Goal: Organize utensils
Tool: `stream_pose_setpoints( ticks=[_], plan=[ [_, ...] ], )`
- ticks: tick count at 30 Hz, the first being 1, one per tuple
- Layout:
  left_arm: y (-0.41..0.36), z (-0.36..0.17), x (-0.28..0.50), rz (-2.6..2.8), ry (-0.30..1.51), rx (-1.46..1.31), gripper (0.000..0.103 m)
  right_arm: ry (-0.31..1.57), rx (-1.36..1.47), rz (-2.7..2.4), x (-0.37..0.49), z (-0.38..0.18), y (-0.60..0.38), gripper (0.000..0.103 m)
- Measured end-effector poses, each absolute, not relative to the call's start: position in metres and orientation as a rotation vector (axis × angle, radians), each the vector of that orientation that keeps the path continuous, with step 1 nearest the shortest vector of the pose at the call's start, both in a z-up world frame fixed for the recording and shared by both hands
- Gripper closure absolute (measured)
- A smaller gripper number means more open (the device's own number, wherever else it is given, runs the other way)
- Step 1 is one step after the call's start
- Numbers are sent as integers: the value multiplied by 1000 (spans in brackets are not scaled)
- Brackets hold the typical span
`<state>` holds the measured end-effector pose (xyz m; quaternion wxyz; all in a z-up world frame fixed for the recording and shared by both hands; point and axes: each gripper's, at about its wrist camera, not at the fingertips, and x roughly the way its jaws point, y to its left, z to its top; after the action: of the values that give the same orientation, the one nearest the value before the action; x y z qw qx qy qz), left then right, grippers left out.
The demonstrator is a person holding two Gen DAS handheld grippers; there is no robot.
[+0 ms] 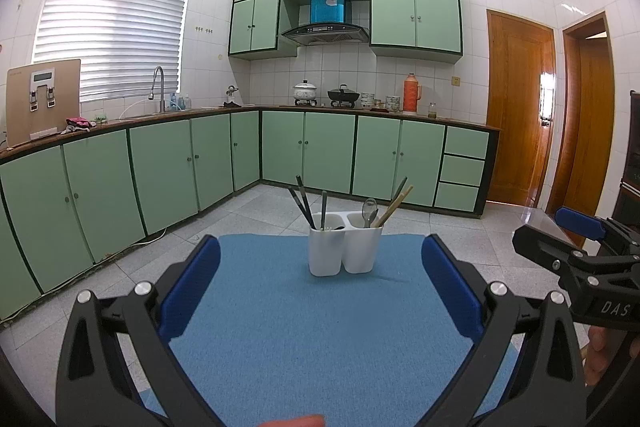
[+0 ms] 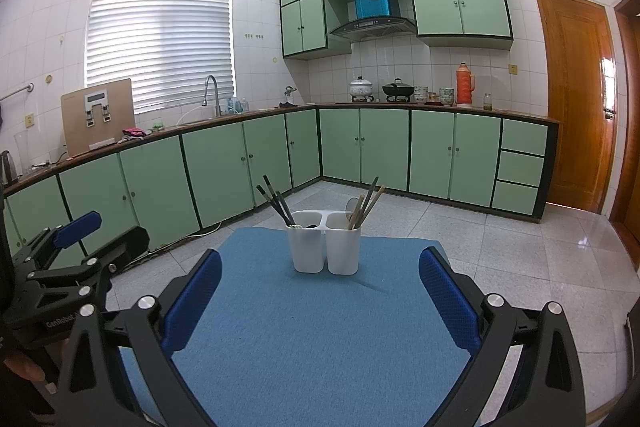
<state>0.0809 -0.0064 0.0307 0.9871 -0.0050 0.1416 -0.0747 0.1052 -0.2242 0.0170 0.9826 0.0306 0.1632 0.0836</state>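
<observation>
Utensil tips [image 1: 325,227] hidden, perhaps forks.

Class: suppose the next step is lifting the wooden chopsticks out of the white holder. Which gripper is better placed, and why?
Probably the right gripper: jaws open, and the light wooden chopsticks sit in the right-hand cup of the white two-cup plastic holder. The left gripper, also open, is little worse placed.

A blue felt mat [image 1: 280,327] covers the counter [image 1: 536,217], whose glossy pale surface shows only past the mat's right edge. On the mat's far half stands a white two-compartment utensil holder [image 1: 344,251], upright, near the middle of its width. The near part of the mat lies bare, its far edge [image 2: 400,238] running straight behind the holder.
</observation>
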Motion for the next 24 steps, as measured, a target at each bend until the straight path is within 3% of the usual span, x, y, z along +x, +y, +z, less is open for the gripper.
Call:
stream_pose_setpoints(
  ticks=[24],
  plan=[
    [-6, 32, 80, -145, 280, -11, 5, 330, 63, 167, 105, 17, -224, 6]
  ],
)
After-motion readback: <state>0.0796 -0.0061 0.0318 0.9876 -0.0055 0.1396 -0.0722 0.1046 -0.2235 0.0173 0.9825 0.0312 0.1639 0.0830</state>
